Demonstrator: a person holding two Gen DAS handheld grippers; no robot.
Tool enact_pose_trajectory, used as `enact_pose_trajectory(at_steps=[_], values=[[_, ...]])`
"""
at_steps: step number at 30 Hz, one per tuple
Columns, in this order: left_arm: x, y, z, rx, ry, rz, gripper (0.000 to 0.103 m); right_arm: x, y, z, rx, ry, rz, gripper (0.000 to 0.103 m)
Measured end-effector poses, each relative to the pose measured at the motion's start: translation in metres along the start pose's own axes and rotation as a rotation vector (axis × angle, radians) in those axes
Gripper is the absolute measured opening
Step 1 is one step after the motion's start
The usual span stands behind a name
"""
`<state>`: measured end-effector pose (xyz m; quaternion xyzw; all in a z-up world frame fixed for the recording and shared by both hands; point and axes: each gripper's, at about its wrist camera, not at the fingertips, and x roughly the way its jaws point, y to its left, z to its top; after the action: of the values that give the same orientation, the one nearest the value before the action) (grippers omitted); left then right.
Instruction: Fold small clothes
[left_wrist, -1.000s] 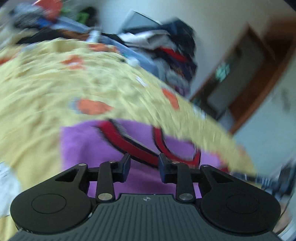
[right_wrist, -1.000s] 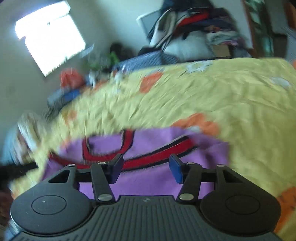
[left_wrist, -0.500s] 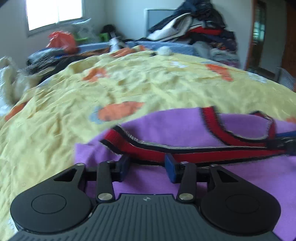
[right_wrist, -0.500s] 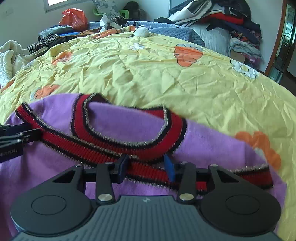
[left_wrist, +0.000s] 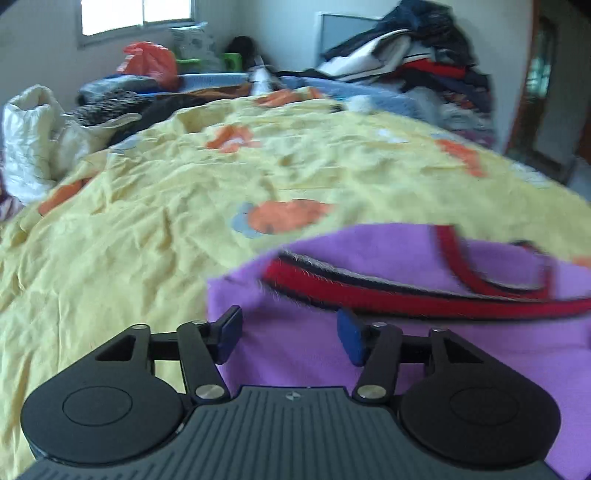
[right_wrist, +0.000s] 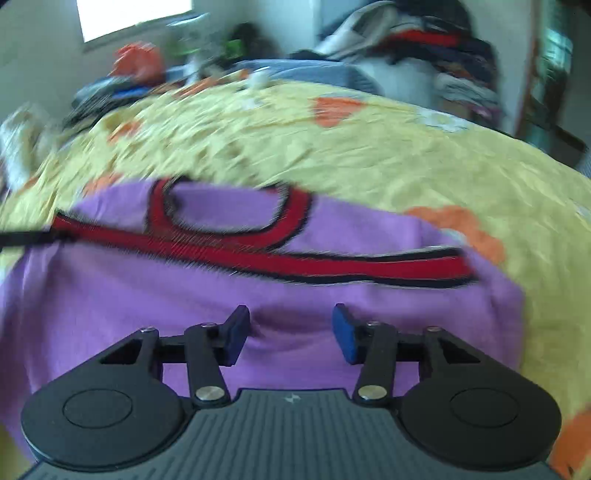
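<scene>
A small purple garment (left_wrist: 388, 347) with red and black trim (left_wrist: 424, 299) lies flat on the yellow bedspread (left_wrist: 147, 229), the neckline (right_wrist: 229, 214) at its far side. My left gripper (left_wrist: 290, 336) hovers over the garment's near left corner. Its jaws are opening and nothing is pinched between them. My right gripper (right_wrist: 290, 332) is over the plain purple cloth (right_wrist: 147, 302) just short of the red band (right_wrist: 332, 264). Its jaws are opening too, with only slightly wrinkled cloth lying below the gap. A dark streak at the left edge of the right wrist view may be the left gripper.
The bedspread carries orange prints (left_wrist: 284, 218). A high pile of clothes (left_wrist: 424, 74) stands at the back right and a white quilt (left_wrist: 26, 140) bunches at the left. An orange bag (left_wrist: 147, 62) sits under the window; a door (left_wrist: 546, 92) is at the right.
Both pairs of jaws stand wider than half a second ago. Both grippers have drawn back from the red trim, which now lies beyond the fingertips. The left gripper has shifted towards the garment's left edge.
</scene>
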<state>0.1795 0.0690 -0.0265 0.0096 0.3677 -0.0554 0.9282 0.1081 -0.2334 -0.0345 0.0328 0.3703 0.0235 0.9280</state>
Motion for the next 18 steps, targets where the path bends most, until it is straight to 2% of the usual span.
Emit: enact_pose_trajectory(at_steps=[1,3,5,7,9,11,14,18], values=[[-0.015,-0.004,-0.007,-0.005,-0.014,-0.024,0.064,-0.010,0.001,-0.002,0.000,-0.019,-0.001,0.049],[-0.038,-0.020,-0.024,0.010,-0.019,-0.061,0.077,-0.030,0.011,-0.013,0.009,-0.021,0.047,0.049],[-0.050,-0.037,-0.043,0.021,0.001,-0.082,0.078,-0.041,0.031,-0.031,0.001,-0.005,0.064,0.049],[-0.050,-0.052,-0.060,0.035,0.028,-0.051,0.078,-0.044,0.056,-0.049,-0.036,0.002,0.048,0.049],[-0.043,-0.059,-0.075,0.029,0.064,-0.021,0.080,-0.035,0.077,-0.065,-0.078,0.025,-0.004,0.051],[-0.047,-0.064,-0.086,0.049,0.037,0.019,0.082,-0.036,0.089,-0.080,-0.125,-0.016,-0.066,0.055],[-0.049,-0.061,-0.093,0.026,0.045,0.018,0.087,-0.045,0.086,-0.091,-0.078,-0.015,-0.057,0.059],[-0.052,-0.058,-0.100,0.045,0.035,0.022,0.091,-0.054,0.086,-0.106,-0.067,-0.030,-0.063,0.064]])
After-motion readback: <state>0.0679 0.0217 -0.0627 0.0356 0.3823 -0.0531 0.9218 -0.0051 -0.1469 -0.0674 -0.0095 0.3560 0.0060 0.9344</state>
